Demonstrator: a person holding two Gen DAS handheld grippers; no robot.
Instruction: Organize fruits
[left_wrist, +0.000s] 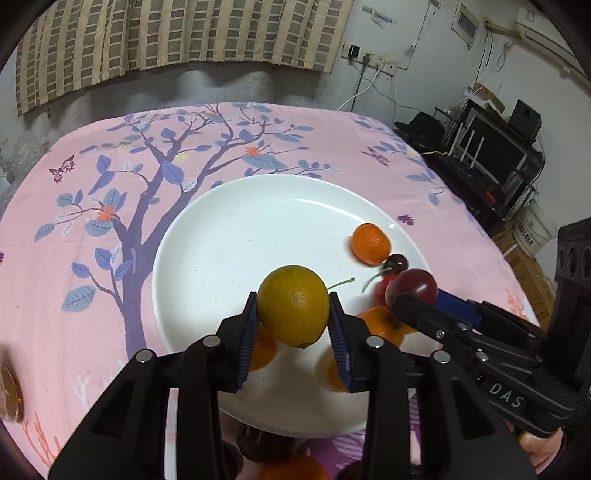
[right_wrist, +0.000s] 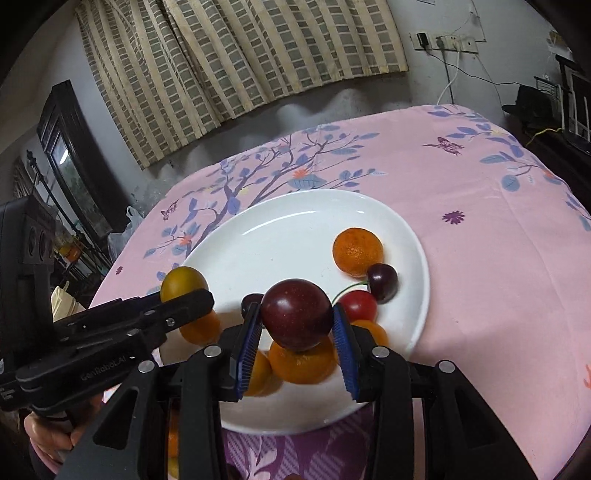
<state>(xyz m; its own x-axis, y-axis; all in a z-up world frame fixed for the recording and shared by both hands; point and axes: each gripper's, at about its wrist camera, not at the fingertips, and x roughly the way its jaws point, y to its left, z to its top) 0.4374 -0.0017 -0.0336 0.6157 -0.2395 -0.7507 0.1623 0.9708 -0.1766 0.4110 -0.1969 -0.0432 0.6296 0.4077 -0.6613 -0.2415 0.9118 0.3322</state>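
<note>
Two gripper labels: "DAS", "GenRobot.AI"

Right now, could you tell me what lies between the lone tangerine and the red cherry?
A dark cherry sits between the tangerine and red cherry, seen clearly in the right wrist view.

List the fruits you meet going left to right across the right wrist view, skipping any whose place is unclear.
Yellow-green citrus held by the left gripper → dark red plum between the right gripper's jaws → bright red cherry → dark cherry, on the white plate.
</note>
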